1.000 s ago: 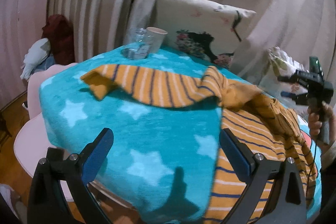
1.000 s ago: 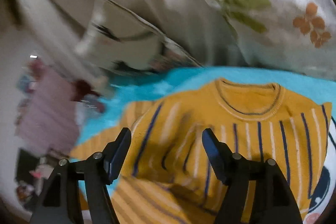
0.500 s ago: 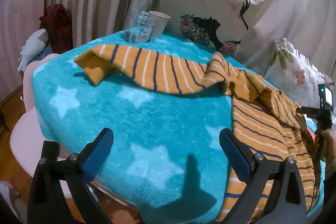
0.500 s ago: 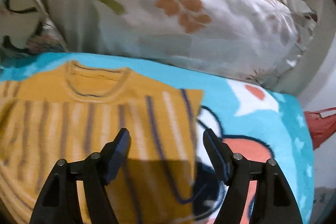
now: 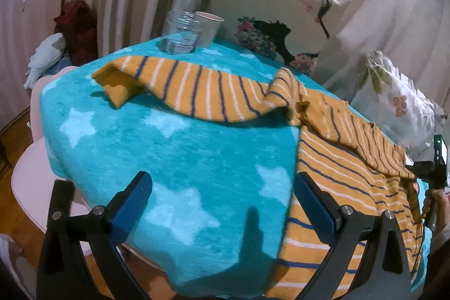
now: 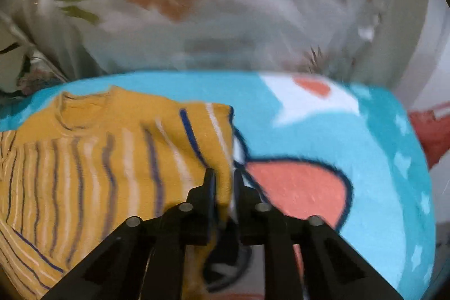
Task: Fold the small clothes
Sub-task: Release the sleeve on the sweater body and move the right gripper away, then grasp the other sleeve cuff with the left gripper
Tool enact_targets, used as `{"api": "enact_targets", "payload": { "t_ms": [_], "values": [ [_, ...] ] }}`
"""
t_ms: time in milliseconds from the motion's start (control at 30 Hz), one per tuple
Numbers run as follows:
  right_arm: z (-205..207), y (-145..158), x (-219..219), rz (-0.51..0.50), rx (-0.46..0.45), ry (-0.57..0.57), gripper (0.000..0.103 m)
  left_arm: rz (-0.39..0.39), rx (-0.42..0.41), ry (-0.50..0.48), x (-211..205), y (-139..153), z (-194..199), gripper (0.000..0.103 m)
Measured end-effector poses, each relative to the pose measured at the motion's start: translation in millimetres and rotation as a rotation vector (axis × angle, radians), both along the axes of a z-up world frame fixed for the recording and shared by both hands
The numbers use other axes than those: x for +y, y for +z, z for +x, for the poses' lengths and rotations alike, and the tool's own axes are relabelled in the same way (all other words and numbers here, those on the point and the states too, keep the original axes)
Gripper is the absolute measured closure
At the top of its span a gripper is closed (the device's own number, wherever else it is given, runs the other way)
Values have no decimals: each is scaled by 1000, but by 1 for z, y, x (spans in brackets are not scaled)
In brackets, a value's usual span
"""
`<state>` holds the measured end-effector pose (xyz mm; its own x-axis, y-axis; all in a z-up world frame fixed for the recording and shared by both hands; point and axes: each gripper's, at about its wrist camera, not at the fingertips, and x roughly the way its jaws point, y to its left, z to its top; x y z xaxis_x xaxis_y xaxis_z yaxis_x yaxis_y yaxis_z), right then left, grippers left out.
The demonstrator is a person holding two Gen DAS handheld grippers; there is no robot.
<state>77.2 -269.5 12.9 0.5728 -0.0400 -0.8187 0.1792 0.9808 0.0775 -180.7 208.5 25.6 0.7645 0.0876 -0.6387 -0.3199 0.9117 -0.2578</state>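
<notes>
A small orange sweater with blue and white stripes [image 5: 332, 159] lies spread on a teal star blanket [image 5: 180, 153]. One sleeve [image 5: 197, 89] stretches left towards the far edge. My left gripper [image 5: 222, 201] is open and empty, over the blanket's near edge, its right finger by the sweater's hem. In the right wrist view my right gripper [image 6: 223, 182] is shut on the sweater's [image 6: 92, 153] right edge near the shoulder. The neckline [image 6: 84, 108] lies further back on the left. The right gripper also shows at the far right of the left wrist view [image 5: 434, 173].
A glass jar [image 5: 182, 33] and a pale cup [image 5: 209, 28] stand at the blanket's far edge. A printed cushion [image 5: 270, 21] and a leaf-patterned cushion [image 5: 393, 100] lean behind. A pink chair [image 5: 31, 182] is at the left. The blanket has a cartoon print [image 6: 298, 187].
My right gripper has moved to the sweater's right edge and shut on it. My left gripper stays open over the near edge, with only a slight shift of view.
</notes>
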Motion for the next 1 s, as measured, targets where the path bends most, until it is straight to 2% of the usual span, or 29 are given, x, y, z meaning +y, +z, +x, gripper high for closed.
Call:
{"api": "enact_targets", "payload": {
  "t_ms": [33, 67, 100, 133, 200, 267, 333, 400, 600, 667, 700, 767, 867, 1000],
  "values": [
    [1, -2, -5, 76, -3, 18, 71, 8, 2, -11, -4, 0, 1, 3],
    [-5, -2, -21, 200, -25, 25, 62, 16, 5, -19, -7, 0, 2, 3],
    [-10, -2, -33, 268, -48, 2, 46, 25, 8, -24, -9, 0, 3, 3],
    [-20, 0, -52, 337, -93, -59, 40, 34, 12, -27, -11, -1, 3, 3],
    [-30, 2, -71, 383, -126, -106, 40, 31, 12, -29, -12, -1, 5, 3],
    [-30, 2, -73, 399, -115, -79, 40, 20, 11, -30, -13, -1, 6, 3],
    [-32, 4, -68, 393, -124, -57, 40, 19, 10, -26, -12, -1, 5, 3],
    [-34, 11, -54, 344, -143, -42, 41, 19, 14, -16, -10, -2, 6, 3],
    [-48, 44, 21, 85, -271, 26, 41, -29, 33, 73, 22, -13, 2, 3],
    [-55, 55, 45, 17, -312, 51, 36, -37, 33, 107, 34, -17, -1, 3],
    [-55, 60, 66, -3, -327, 88, 30, -39, 33, 118, 39, -19, -2, 3],
    [-49, 61, 102, 30, -301, 177, 29, -51, 32, 133, 48, -22, -5, 3],
    [-33, 50, 165, 151, -186, 376, 29, -77, 21, 139, 60, -23, -6, 3],
    [-29, 29, 257, 143, -111, 583, 30, -104, -26, 167, 89, -18, 3, 3]
  ]
}}
